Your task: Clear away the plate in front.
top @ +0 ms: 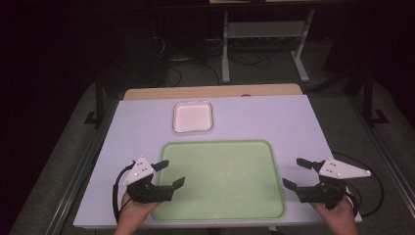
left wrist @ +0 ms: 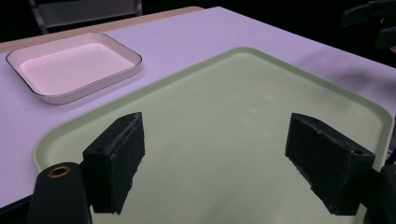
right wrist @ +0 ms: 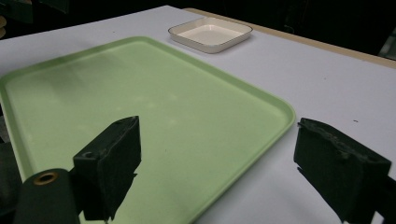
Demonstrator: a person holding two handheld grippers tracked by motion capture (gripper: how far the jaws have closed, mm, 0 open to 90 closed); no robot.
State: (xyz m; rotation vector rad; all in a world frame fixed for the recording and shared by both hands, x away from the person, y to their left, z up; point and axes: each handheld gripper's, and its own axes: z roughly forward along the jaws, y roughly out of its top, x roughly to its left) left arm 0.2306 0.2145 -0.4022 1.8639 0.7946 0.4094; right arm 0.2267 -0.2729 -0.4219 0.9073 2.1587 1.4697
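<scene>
A large pale green tray [top: 222,178] [left wrist: 243,116] [right wrist: 140,107] lies on the white table near the front edge, with nothing on it. Behind it sits a small white square dish [top: 193,116] [left wrist: 72,65] [right wrist: 210,33], also bare. My left gripper [top: 169,173] [left wrist: 215,163] hovers at the tray's left rim, open, jaws wide apart with nothing between them. My right gripper [top: 296,173] [right wrist: 219,163] is at the tray's right rim, open too, one jaw over the tray and the other over the table.
The white table top [top: 274,117] has a wooden strip [top: 210,91] along its far edge. A metal stand [top: 264,34] and cables lie on the dark floor beyond. Cables trail from both grippers near the table's front corners.
</scene>
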